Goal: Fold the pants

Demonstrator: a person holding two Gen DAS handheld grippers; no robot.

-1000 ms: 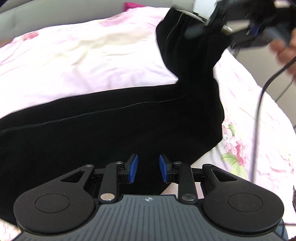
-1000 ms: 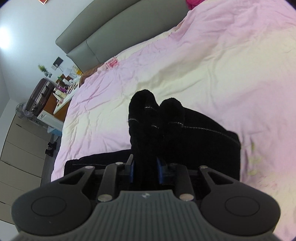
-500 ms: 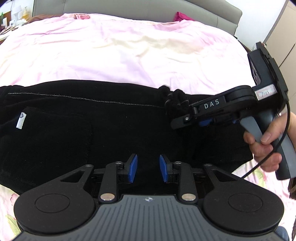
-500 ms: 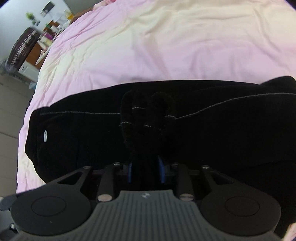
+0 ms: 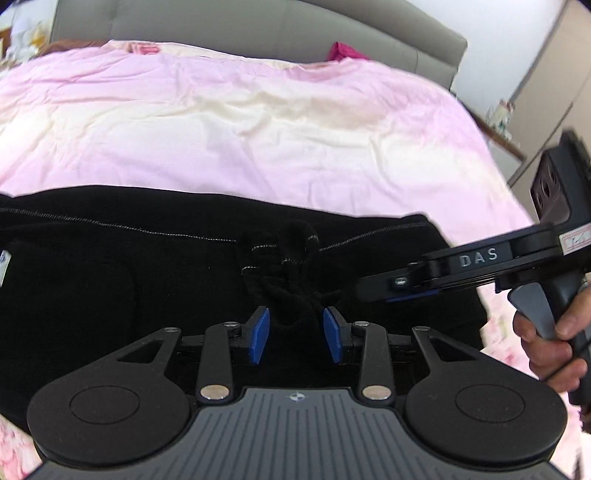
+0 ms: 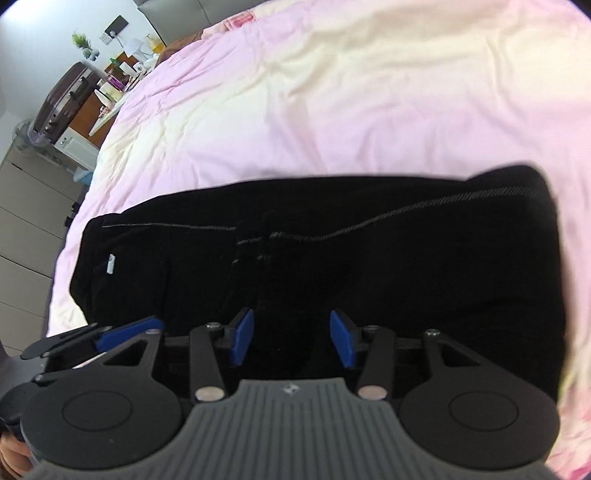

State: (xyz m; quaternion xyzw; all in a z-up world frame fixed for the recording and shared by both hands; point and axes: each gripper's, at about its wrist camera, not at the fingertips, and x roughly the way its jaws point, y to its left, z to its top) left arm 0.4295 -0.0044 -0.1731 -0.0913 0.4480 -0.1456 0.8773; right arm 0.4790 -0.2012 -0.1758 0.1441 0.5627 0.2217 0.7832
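Black pants (image 5: 147, 295) lie folded across the pink quilt, and their leg cuffs (image 5: 280, 254) rest bunched on top near the middle. My left gripper (image 5: 296, 335) hovers low over them with its jaws opening. A hump of black cloth sits between its blue pads, which do not clearly press on it. In the right wrist view my right gripper (image 6: 292, 339) is over the pants (image 6: 406, 277), also opening. Its pads stand apart, and the cuffs (image 6: 255, 243) lie loose ahead of them. A hand (image 5: 546, 347) holds the right gripper (image 5: 391, 286) at the right edge.
The pink quilt (image 5: 258, 129) stretches beyond the pants to a grey headboard (image 5: 258, 29), with a magenta item (image 5: 343, 51) against it. Wardrobe doors (image 5: 554, 74) stand to the right. A suitcase (image 6: 62, 96) and a cluttered bedside stand sit off the bed's far corner.
The right gripper came down with the leg ends, laid them on the pants and spread its jaws off them. The left gripper's pads also stand wider apart.
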